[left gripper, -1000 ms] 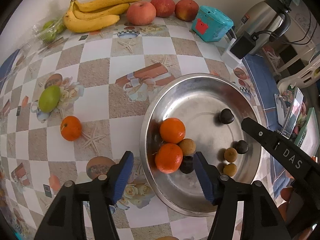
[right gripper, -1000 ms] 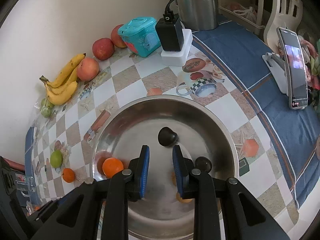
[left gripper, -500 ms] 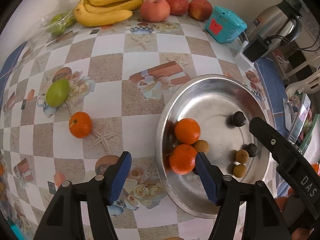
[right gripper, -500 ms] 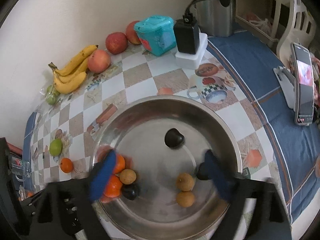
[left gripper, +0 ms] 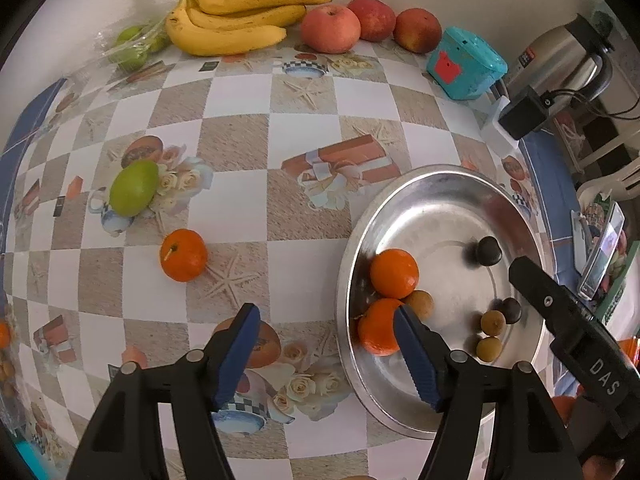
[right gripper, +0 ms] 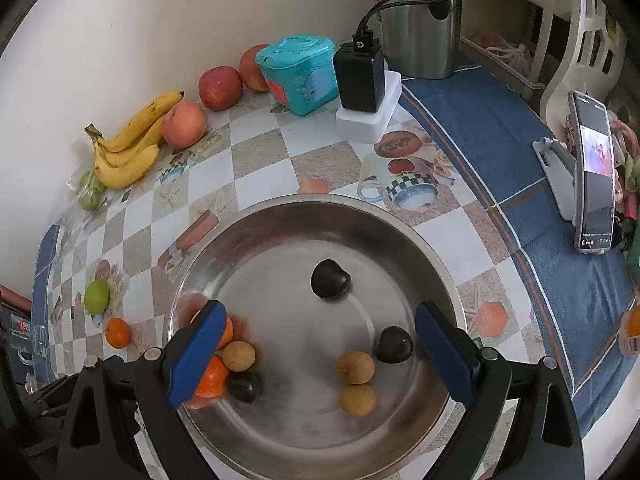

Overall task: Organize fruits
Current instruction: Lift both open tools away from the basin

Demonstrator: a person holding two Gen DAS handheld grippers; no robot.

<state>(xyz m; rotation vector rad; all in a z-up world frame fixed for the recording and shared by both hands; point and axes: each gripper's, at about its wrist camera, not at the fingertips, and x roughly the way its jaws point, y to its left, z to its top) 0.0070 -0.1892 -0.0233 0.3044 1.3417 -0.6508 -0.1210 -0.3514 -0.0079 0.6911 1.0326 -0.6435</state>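
A steel bowl point(left gripper: 448, 184) point(right gripper: 280, 216) holds two oranges point(left gripper: 394, 273), brown longans point(right gripper: 355, 367) and dark plums point(right gripper: 330, 279). A loose orange point(left gripper: 183, 255) and a green mango point(left gripper: 134, 187) lie on the checked cloth to the bowl's left. My left gripper point(left gripper: 326, 354) is open and empty, over the cloth at the bowl's left rim. My right gripper point(right gripper: 320, 354) is open and empty above the bowl's near part; its arm shows in the left wrist view point(left gripper: 576, 332).
Bananas point(left gripper: 240, 20), three apples point(left gripper: 331, 28), bagged green fruit point(left gripper: 132, 46) and a teal box point(left gripper: 464, 62) line the back wall. A charger block point(right gripper: 360, 76), a kettle point(right gripper: 416, 20) and a phone on a stand point(right gripper: 594, 172) are at the right.
My right gripper has opened wide over the bowl. My left gripper has shifted left, from over the oranges in the bowl to its left rim, staying open.
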